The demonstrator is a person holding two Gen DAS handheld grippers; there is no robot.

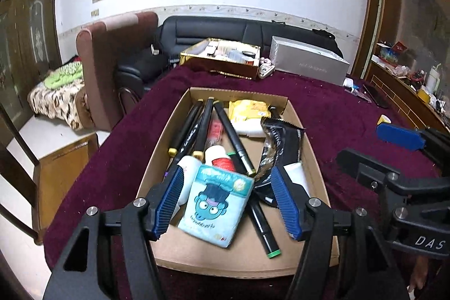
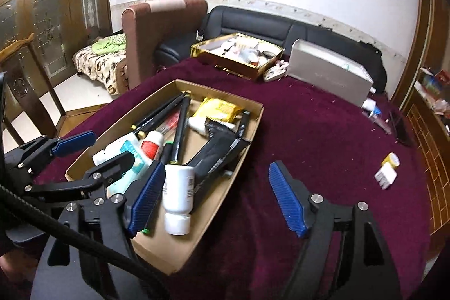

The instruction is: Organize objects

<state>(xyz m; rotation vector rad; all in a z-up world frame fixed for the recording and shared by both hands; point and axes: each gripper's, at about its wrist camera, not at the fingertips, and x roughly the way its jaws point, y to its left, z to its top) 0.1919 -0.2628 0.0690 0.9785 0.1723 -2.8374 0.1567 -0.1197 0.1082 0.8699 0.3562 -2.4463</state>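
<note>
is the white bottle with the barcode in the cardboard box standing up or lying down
Lying down. The white bottle rests on its side in the cardboard box, cap end toward the camera, leaning across the other items.

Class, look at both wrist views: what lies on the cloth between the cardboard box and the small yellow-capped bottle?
Nothing. In the right wrist view only bare maroon tablecloth separates the cardboard box from the small yellow-capped bottle.

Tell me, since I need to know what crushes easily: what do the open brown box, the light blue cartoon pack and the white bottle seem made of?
Brown box: looks like matte corrugated cardboard, with raw tan walls and a toothed far edge.
Light blue cartoon pack: probably soft glossy plastic film over tissues; it looks pillowy and printed.
White bottle: likely smooth hard plastic, with a faint sheen and a printed label.
</note>
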